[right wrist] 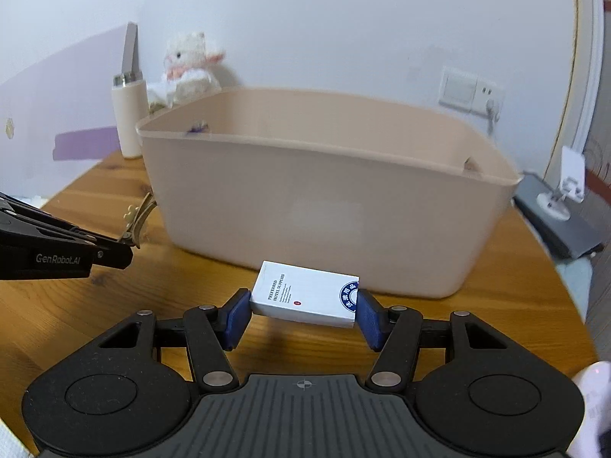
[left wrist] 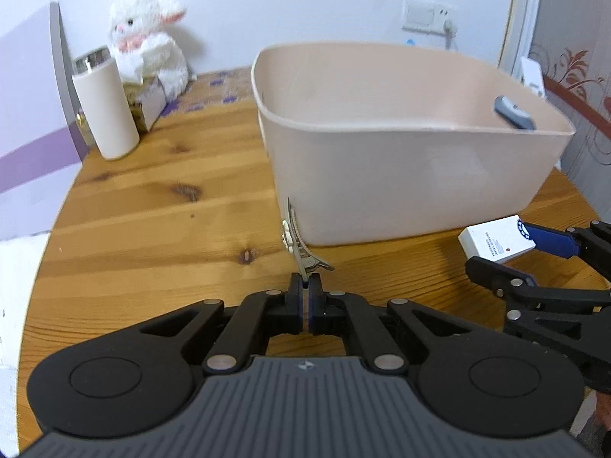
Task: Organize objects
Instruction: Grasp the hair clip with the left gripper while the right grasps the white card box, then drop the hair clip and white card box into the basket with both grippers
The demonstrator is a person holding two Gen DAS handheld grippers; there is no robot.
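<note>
With my left claw [left wrist: 304,286] pinching the clip [left wrist: 296,234] and my right claw [right wrist: 303,311] clamping the box [right wrist: 305,294], I should clear the bin [right wrist: 324,206] rim before releasing.

Round knotty wooden table [left wrist: 152,198] bearing beige plastic bin [left wrist: 401,175], cream tumbler [left wrist: 109,110], plush rabbit [left wrist: 149,38].

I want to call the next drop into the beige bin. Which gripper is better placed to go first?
Probably the right gripper: its white box hangs straight in front of the bin's long wall. The left gripper, shut on the hair clip, sits off the bin's corner.
</note>
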